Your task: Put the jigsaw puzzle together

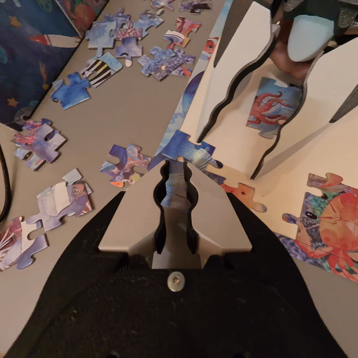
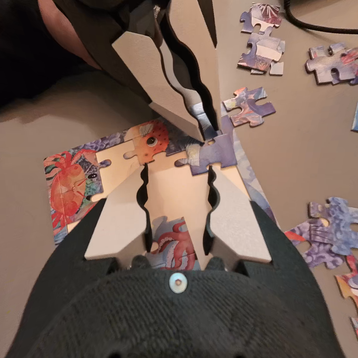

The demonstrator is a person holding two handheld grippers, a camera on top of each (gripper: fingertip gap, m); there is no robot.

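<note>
The puzzle tray (image 2: 174, 193) is a cream board with a blue border. A crab piece (image 2: 65, 189), an orange fish piece (image 2: 151, 143) and an octopus piece (image 2: 174, 244) lie in it. My left gripper (image 1: 175, 164) is shut on the edge of a blue piece (image 1: 189, 151) that lies tilted at the tray's border. In the right wrist view it (image 2: 211, 133) comes down from the top onto that blue piece (image 2: 213, 153). My right gripper (image 2: 177, 167) is open and empty over the bare board. One fingertip touches the blue piece, the other is by the fish. It also shows in the left wrist view (image 1: 226, 158).
Several loose pieces (image 1: 120, 164) lie scattered on the grey table (image 1: 120, 116), more of them beside the tray (image 2: 249, 106). The picture box (image 1: 29, 58) stands at the far left. A black cable (image 2: 310, 25) runs along the table's edge. A person's hand (image 2: 58, 29) holds the left gripper.
</note>
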